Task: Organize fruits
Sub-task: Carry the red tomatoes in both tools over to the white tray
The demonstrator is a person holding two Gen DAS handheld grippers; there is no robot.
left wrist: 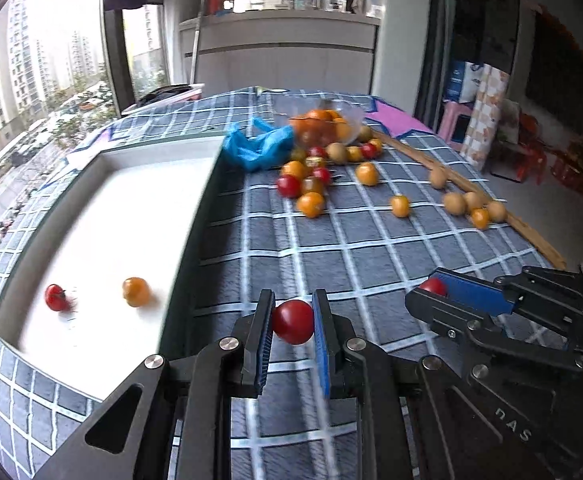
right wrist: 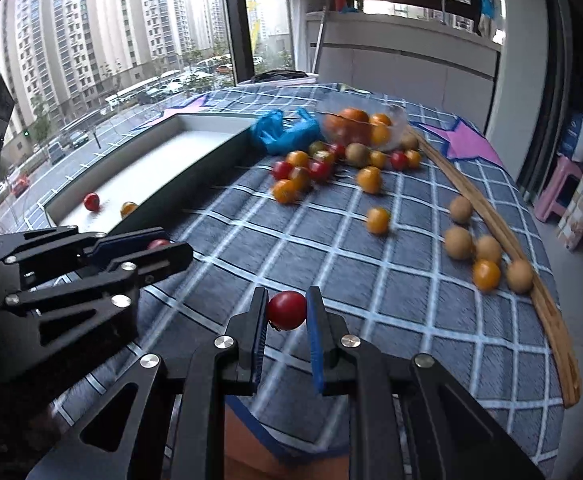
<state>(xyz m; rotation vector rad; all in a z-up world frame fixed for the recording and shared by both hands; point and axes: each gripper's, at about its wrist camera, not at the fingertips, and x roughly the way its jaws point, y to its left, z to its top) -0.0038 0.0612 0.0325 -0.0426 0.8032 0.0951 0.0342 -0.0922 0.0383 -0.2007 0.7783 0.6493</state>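
Both my left tongs (left wrist: pixel 293 322) and right tongs (right wrist: pixel 286 311) grip a red tomato each. The white tray (left wrist: pixel 103 160) holds only two fruits; most fruit (right wrist: pixel 371 178) remains scattered across my desk (right wrist: pixel 331 256).

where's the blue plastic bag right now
In the left wrist view the blue plastic bag lies crumpled between the white tray's far corner and the glass bowl.

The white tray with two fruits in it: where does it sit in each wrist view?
Left wrist view: the white tray fills the left side, beside the left gripper.
Right wrist view: the tray lies at upper left, beyond the left gripper.
Shared landmark: the blue bag at the tray's far corner.
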